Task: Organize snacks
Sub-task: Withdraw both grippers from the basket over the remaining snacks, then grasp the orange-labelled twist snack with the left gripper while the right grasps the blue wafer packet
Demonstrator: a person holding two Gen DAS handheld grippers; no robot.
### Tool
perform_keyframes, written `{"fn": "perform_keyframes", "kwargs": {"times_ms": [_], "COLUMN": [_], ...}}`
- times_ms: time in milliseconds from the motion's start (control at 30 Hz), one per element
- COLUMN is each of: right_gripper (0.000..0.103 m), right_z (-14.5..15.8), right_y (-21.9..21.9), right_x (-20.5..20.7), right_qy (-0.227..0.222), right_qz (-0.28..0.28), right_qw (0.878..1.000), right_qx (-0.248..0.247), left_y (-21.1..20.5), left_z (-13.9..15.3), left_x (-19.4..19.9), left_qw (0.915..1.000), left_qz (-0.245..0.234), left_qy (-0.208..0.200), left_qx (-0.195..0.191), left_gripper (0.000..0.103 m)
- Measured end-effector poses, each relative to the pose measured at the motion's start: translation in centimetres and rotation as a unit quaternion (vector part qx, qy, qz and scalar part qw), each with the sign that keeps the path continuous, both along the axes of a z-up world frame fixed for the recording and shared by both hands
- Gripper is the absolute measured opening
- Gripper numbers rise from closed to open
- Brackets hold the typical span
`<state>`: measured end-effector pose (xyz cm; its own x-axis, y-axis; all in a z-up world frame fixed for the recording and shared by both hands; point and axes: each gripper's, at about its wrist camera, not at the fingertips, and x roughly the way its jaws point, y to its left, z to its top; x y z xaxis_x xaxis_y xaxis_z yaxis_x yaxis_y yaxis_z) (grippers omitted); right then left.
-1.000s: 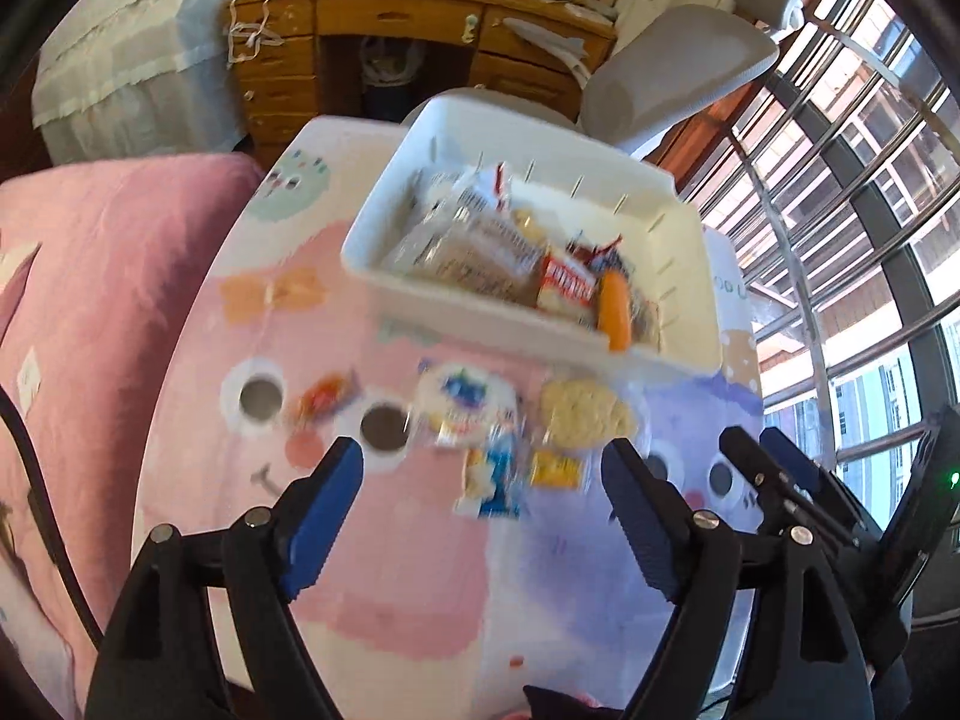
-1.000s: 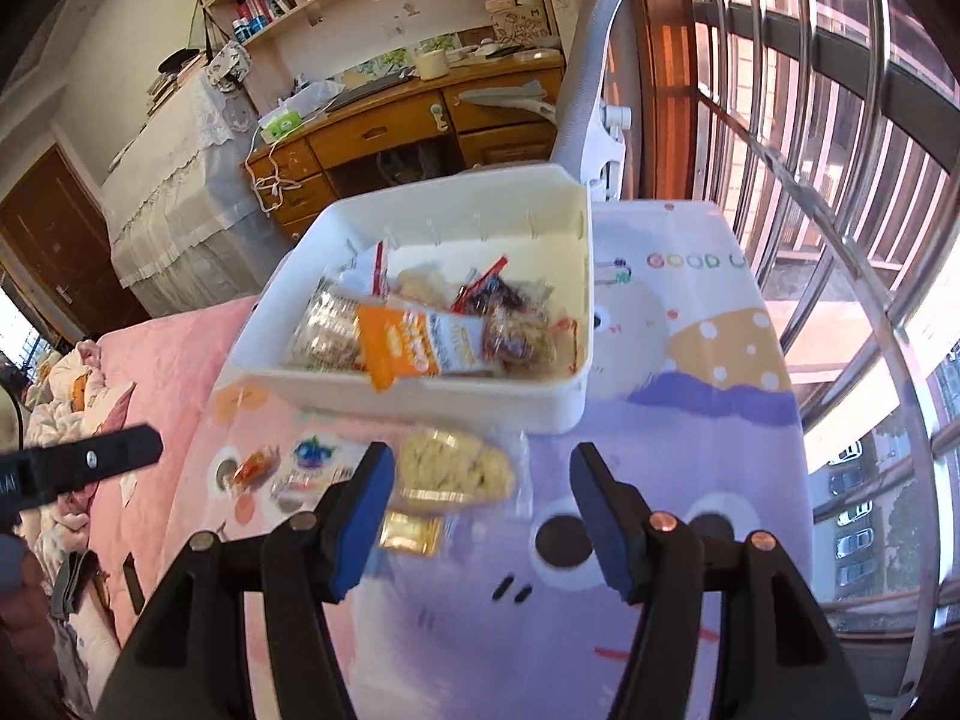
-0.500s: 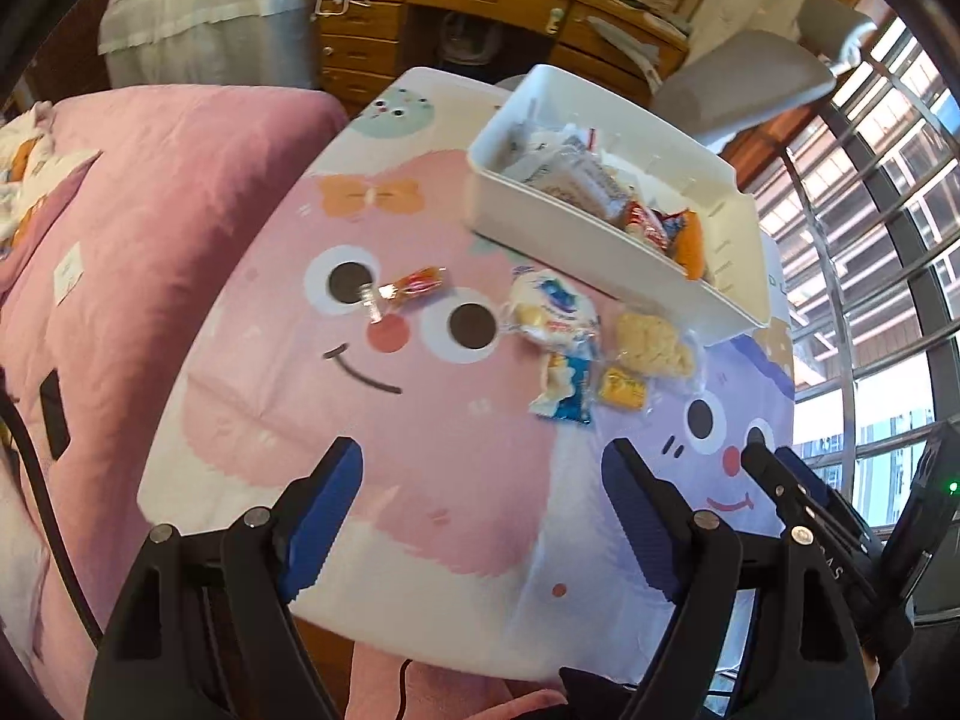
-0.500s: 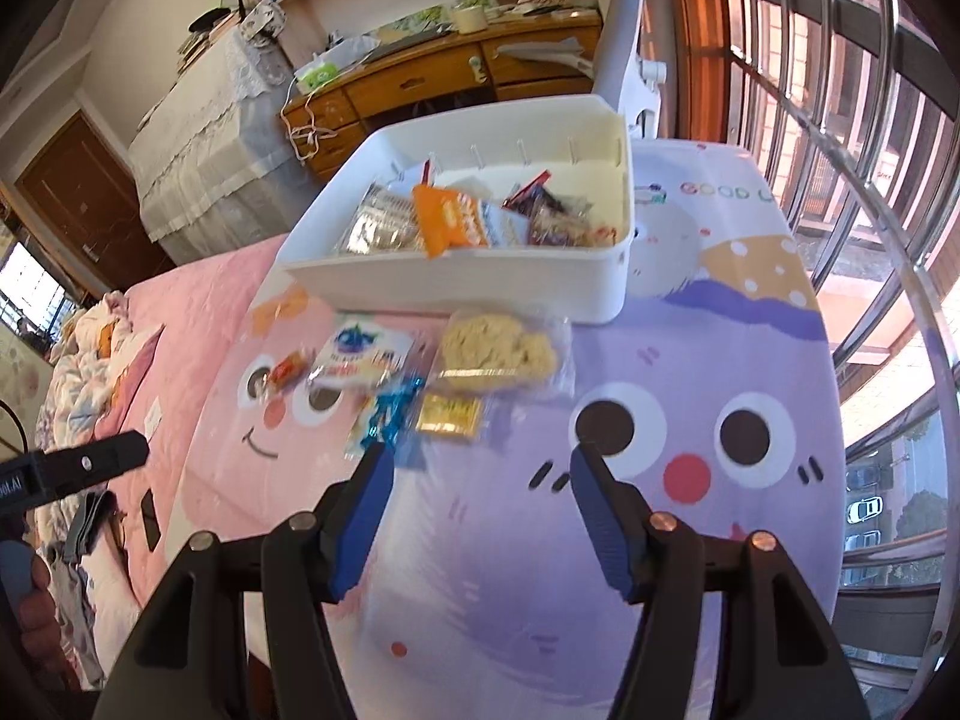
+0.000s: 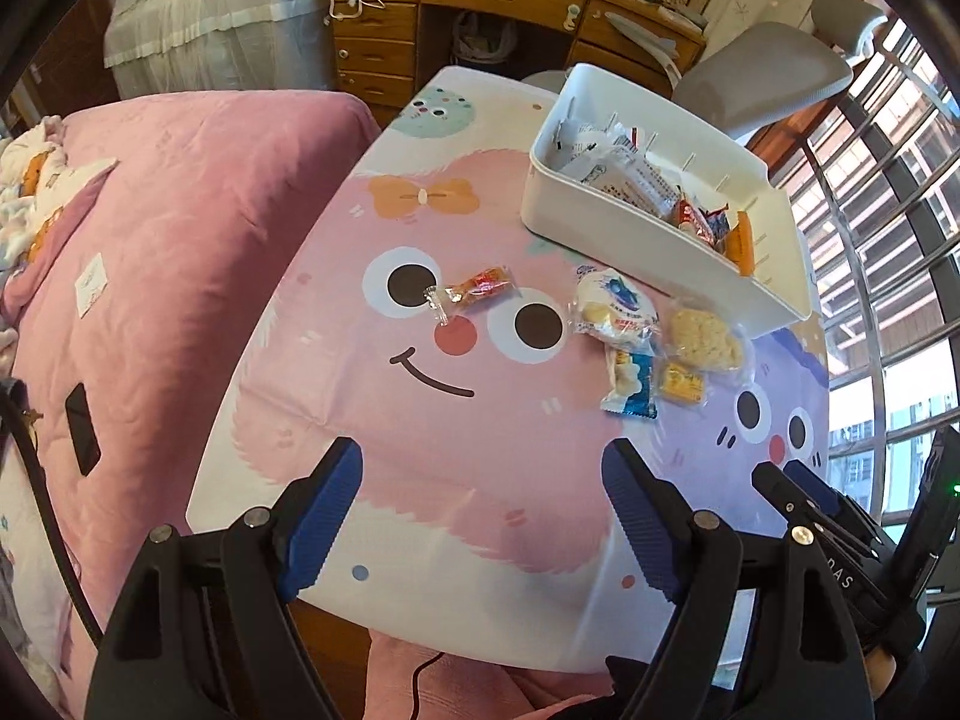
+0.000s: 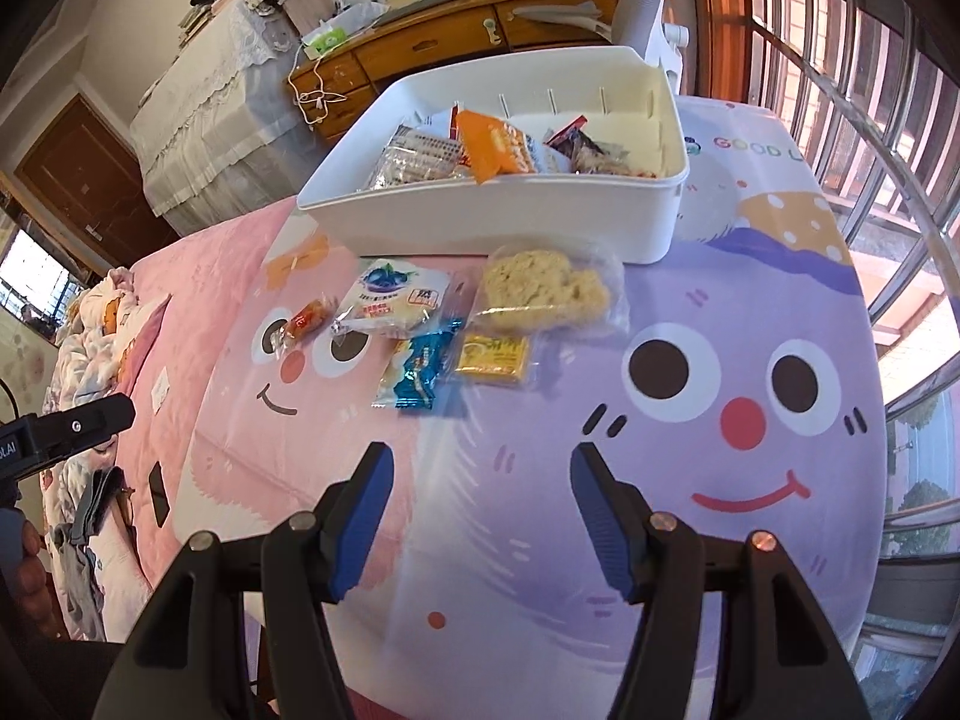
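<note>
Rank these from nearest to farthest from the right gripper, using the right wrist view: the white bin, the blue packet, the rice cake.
From the right gripper:
1. Blue packet, just ahead, slightly left.
2. Rice cake, farther ahead in its clear wrapper, against the bin's front.
3. White bin, at the back of the table, holding snacks.

On the far right of my tablecloth (image 6: 750, 312) I read "GOOD L", the rest cut off at the cloth's edge. My left gripper's (image 6: 66, 426) body, at the left edge of my right view, shows the letters "LAI". My right gripper's (image 5: 840, 576) body, seen near right in my left view, bears what looks like "DAS". The print on the snack wrappers is too small for me to read.
</note>
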<state>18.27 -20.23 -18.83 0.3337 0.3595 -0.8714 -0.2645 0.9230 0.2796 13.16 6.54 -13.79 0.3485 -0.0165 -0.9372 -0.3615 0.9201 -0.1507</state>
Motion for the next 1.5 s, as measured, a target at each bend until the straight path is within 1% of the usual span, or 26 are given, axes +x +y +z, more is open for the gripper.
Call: {"fn": "perform_keyframes", "kwargs": {"times_ms": [100, 200, 400, 567, 667, 767, 967, 1100, 1200, 1333, 1500], "right_gripper": [0.062, 0.062, 0.062, 0.062, 0.062, 0.062, 0.062, 0.062, 0.062, 0.062, 0.062], "right_z": [-0.2, -0.5, -1.1, -1.9, -2.4, -3.1, -4.3, -5.0, -5.3, -5.7, -6.3], "right_y": [0.7, 1.3, 2.7, 4.0, 4.8, 5.7, 7.3, 8.4, 9.3, 10.6, 11.9], "right_x": [-0.2, -0.3, -0.5, -0.6, -0.7, -0.7, -0.8, -0.5, -0.2, 0.4, 0.9], "right_qy": [0.004, 0.009, 0.019, 0.025, 0.030, 0.034, 0.035, 0.026, 0.013, -0.014, -0.034], "right_qz": [-0.013, -0.029, -0.072, -0.106, -0.126, -0.144, -0.171, -0.174, -0.164, -0.139, -0.115], "right_qw": [1.000, 1.000, 0.997, 0.994, 0.991, 0.989, 0.984, 0.984, 0.985, 0.987, 0.988], "right_qx": [-0.004, -0.007, -0.016, -0.021, -0.023, -0.027, -0.033, -0.041, -0.053, -0.079, -0.099], "left_y": [1.1, 2.2, 4.2, 5.2, 5.6, 5.8, 5.3, 4.9, 4.5, 3.8, 2.6], "left_z": [-0.7, -1.3, -2.5, -3.6, -4.4, -5.4, -7.9, -9.6, -10.7, -11.6, -12.7], "left_x": [0.6, 1.5, 3.9, 6.1, 7.1, 8.1, 10.2, 11.1, 12.1, 13.1, 14.2], "left_qw": [0.9999, 0.9996, 0.9984, 0.9950, 0.9915, 0.9871, 0.9725, 0.9658, 0.9621, 0.9575, 0.9481], "left_qz": [-0.006, -0.016, -0.052, -0.096, -0.128, -0.157, -0.227, -0.251, -0.261, -0.280, -0.311], "left_qy": [0.006, 0.010, 0.018, 0.023, 0.022, 0.030, 0.052, 0.066, 0.078, 0.068, 0.054], "left_qx": [-0.015, -0.021, -0.015, -0.014, -0.007, 0.005, 0.014, 0.004, 0.002, -0.002, 0.034], "left_gripper": [0.081, 0.081, 0.081, 0.081, 0.081, 0.081, 0.081, 0.081, 0.081, 0.081, 0.081]}}
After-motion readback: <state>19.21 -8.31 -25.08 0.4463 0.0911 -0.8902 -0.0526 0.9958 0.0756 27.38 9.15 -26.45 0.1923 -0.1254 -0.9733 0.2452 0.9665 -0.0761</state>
